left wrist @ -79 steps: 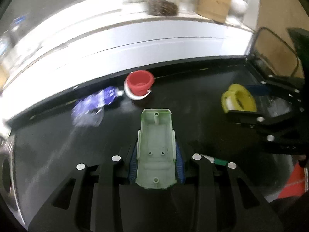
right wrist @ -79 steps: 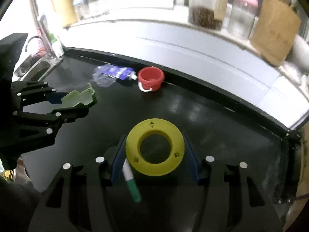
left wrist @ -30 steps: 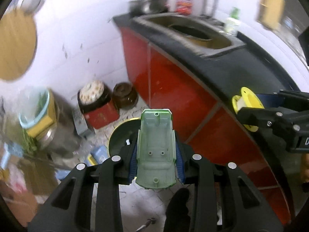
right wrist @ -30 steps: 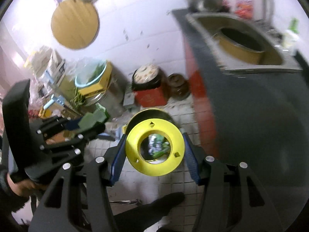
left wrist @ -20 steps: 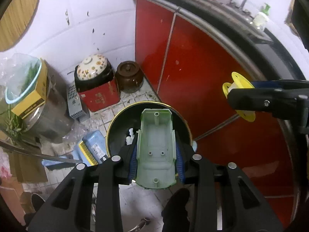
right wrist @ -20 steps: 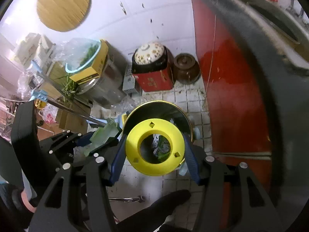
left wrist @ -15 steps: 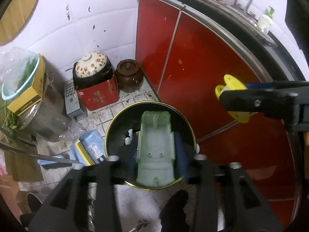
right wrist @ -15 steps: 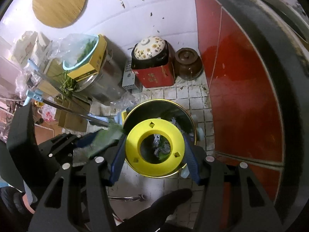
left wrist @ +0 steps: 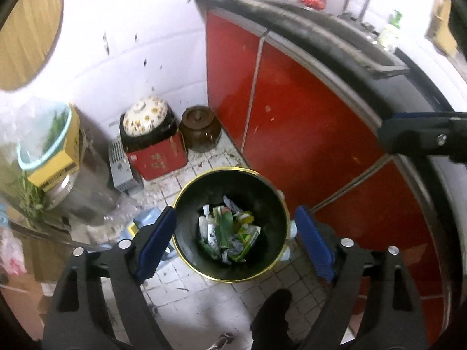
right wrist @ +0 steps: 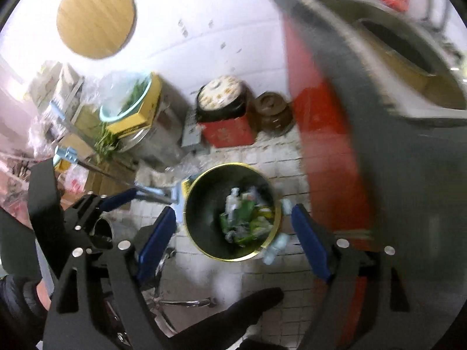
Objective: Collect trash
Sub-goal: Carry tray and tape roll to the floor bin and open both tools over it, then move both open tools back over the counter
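Left wrist view showed the left claw (left wrist: 235, 240) pitched steeply down over the round bin (left wrist: 186, 189) of trash (left wrist: 229, 233) on the floor, jaws just opening, empty, as did the right claw (right wrist: 233, 240).

Bright, even light off the white wall (left wrist: 151, 43), washed out above the bin (left wrist: 230, 227); dim inside the bin. Strong fisheye bending and dark corners at all edges. Right wrist view smeared by motion blur, worst on the counter (right wrist: 394, 151) right of the bin; left view sharper.
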